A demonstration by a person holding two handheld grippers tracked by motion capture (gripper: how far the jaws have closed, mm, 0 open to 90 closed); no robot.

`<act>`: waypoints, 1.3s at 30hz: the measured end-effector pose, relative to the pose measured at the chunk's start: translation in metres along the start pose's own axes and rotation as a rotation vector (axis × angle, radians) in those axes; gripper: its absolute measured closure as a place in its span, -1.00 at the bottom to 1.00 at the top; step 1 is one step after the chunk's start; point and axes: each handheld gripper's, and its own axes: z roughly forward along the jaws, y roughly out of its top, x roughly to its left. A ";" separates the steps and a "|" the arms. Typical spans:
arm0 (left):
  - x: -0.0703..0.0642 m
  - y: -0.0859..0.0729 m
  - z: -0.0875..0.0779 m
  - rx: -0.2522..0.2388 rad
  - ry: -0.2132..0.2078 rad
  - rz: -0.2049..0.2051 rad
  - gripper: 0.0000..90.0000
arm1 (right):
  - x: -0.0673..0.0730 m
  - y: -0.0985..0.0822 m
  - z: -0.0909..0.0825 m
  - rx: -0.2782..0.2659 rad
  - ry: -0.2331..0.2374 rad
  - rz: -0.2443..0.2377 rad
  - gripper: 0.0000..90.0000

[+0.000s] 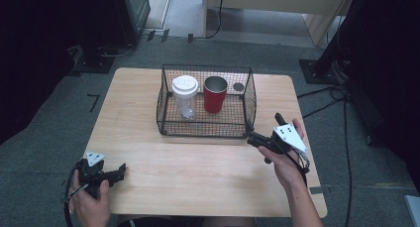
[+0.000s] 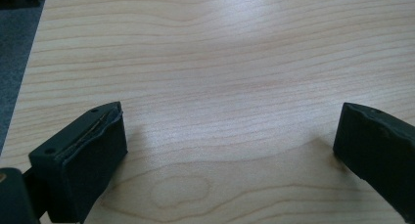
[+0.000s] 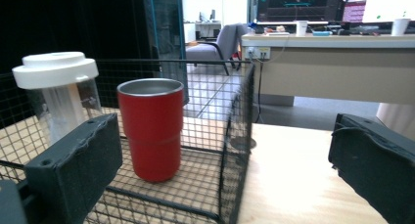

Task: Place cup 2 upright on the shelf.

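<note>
Standing upright inside the wire basket [image 1: 250, 95], the red cup [image 1: 215, 94] lies just beyond the spread right gripper [image 1: 257, 139]; probably nearer than the spread left gripper [image 1: 118, 172], low on the bench [image 1: 198, 172].

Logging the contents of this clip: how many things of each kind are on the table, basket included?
Wire basket: 1
Red tumbler, standing in the basket: 1
Clear bottle with a white lid, standing in the basket: 1
Total: 3
</note>
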 end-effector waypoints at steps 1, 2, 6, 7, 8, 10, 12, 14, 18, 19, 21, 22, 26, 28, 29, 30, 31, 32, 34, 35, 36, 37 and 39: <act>0.000 0.000 0.000 0.000 0.000 0.000 -1.00 | -0.002 -0.002 -0.002 0.002 -0.006 0.003 -1.00; 0.000 0.000 0.000 0.000 0.000 0.000 -1.00 | -0.005 -0.003 -0.004 0.002 -0.010 0.003 -1.00; 0.000 0.000 0.000 0.000 0.000 0.000 -1.00 | -0.013 -0.012 -0.010 0.017 -0.028 0.012 -1.00; 0.000 0.000 0.000 0.000 0.000 0.000 -1.00 | -0.015 -0.015 -0.012 0.019 -0.033 0.012 -1.00; 0.000 0.000 0.000 0.000 0.000 0.000 -1.00 | -0.016 -0.016 -0.013 0.020 -0.039 0.015 -1.00; 0.000 0.000 0.000 0.000 0.000 0.000 -1.00 | -0.020 -0.020 -0.017 0.025 -0.045 0.018 -1.00; 0.000 0.000 0.000 0.001 0.000 0.001 -1.00 | -0.024 -0.024 -0.020 0.031 -0.053 0.016 -1.00; 0.000 0.000 0.000 0.000 0.000 0.001 -1.00 | -0.027 -0.029 -0.024 0.037 -0.061 0.019 -1.00; 0.000 0.000 0.000 0.001 0.000 0.001 -1.00 | -0.035 -0.039 -0.031 0.054 -0.079 0.031 -1.00; 0.000 0.000 0.000 0.000 0.000 0.001 -1.00 | -0.037 -0.040 -0.032 0.055 -0.083 0.032 -1.00; 0.000 0.000 0.000 0.001 0.000 0.001 -1.00 | -0.042 -0.046 -0.036 0.062 -0.093 0.037 -1.00; 0.000 0.000 0.000 0.001 0.000 0.001 -1.00 | -0.044 -0.048 -0.038 0.067 -0.100 0.035 -1.00; 0.000 0.000 0.000 0.001 0.000 0.001 -1.00 | -0.053 -0.055 -0.045 0.081 -0.125 0.041 -1.00; 0.000 0.000 0.000 0.001 0.000 0.001 -1.00 | -0.058 -0.058 -0.049 0.086 -0.136 0.047 -1.00; 0.000 0.000 0.000 0.001 0.000 0.001 -1.00 | -0.060 -0.059 -0.051 0.088 -0.137 0.050 -1.00; 0.000 0.000 0.000 0.001 0.000 0.001 -1.00 | -0.063 -0.061 -0.053 0.093 -0.143 0.052 -1.00; 0.000 0.000 0.000 0.001 0.000 0.001 -1.00 | -0.065 -0.063 -0.055 0.099 -0.152 0.046 -1.00; 0.000 0.000 0.000 0.001 0.000 0.001 -1.00 | -0.068 -0.065 -0.056 0.105 -0.159 0.040 -1.00; 0.000 0.000 0.000 0.001 0.000 0.001 -1.00 | -0.072 -0.069 -0.060 0.118 -0.174 0.034 -1.00; 0.000 0.000 0.000 0.001 0.000 0.001 -1.00 | -0.075 -0.070 -0.062 0.123 -0.179 0.033 -1.00; 0.000 0.000 0.000 0.001 0.000 0.001 -1.00 | -0.077 -0.072 -0.064 0.127 -0.185 0.028 -1.00; 0.000 0.000 0.000 0.000 0.000 0.001 -1.00 | -0.079 -0.073 -0.066 0.131 -0.192 0.030 -1.00; 0.000 0.000 0.000 0.001 0.000 0.001 -1.00 | -0.083 -0.077 -0.070 0.145 -0.202 0.028 -1.00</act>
